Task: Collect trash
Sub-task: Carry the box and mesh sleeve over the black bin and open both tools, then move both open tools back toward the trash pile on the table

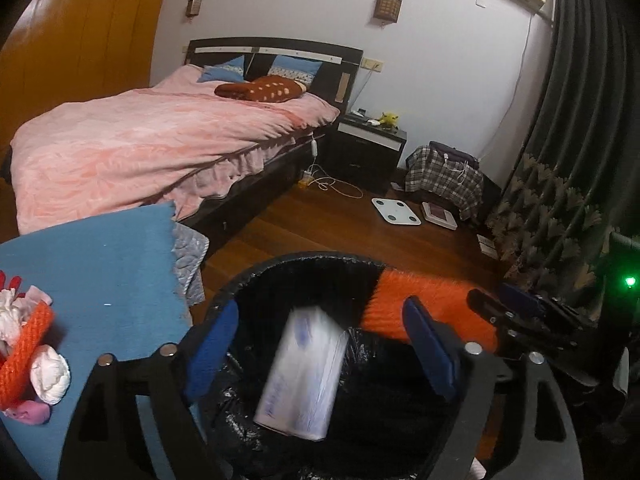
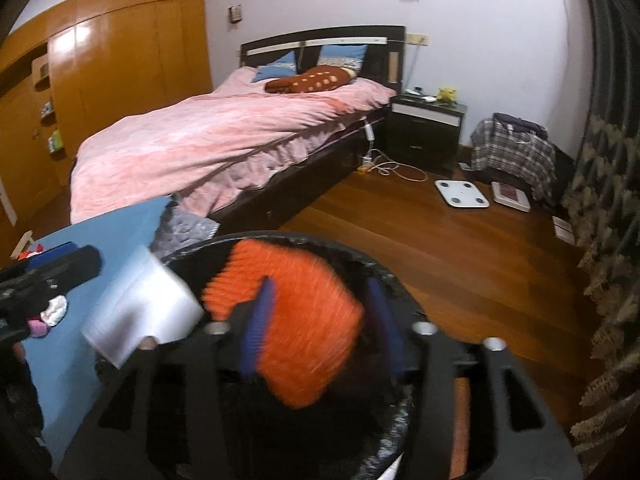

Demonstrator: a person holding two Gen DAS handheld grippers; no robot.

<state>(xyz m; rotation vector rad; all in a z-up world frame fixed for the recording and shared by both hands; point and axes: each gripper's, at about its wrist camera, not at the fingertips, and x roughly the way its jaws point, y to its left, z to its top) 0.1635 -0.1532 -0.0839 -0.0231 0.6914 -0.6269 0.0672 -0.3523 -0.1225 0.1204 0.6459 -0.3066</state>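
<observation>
Black two-finger hardware with blue pads fills the bottom of both views: the left gripper (image 1: 320, 344) hangs over the mouth of a round black bin lined with a glossy black plastic bag (image 1: 288, 264), its jaws spread wide with nothing between the pads. Below and between them a white plastic-wrapped roll or packet, blurred (image 1: 300, 372), sits tilted inside the bin's opening, touching neither pad. Across the far right part of the rim lies a fuzzy bright orange cloth (image 1: 424, 304), and the right gripper (image 1: 516, 312) shows at that side, at the cloth's end. From the right wrist view the right gripper (image 2: 324, 324) has its jaws set fairly wide, and the orange cloth (image 2: 296, 320), smeared by motion, lies between the blue pads over the bin (image 2: 384, 276); whether the pads actually press on it I cannot tell. The white packet (image 2: 140, 312) appears to the left there, beside the black body of the left gripper (image 2: 48, 276). Left of the bin, a blue cloth-covered surface (image 1: 100, 264) carries an orange knitted strip (image 1: 24, 352), crumpled white tissue (image 1: 50, 376) and a small pink scrap (image 1: 28, 414). Beyond stand a bed with a pink quilt (image 1: 152, 140), a dark nightstand (image 1: 368, 148), and a white bathroom scale (image 1: 396, 211) on the wooden floor (image 1: 320, 220).
</observation>
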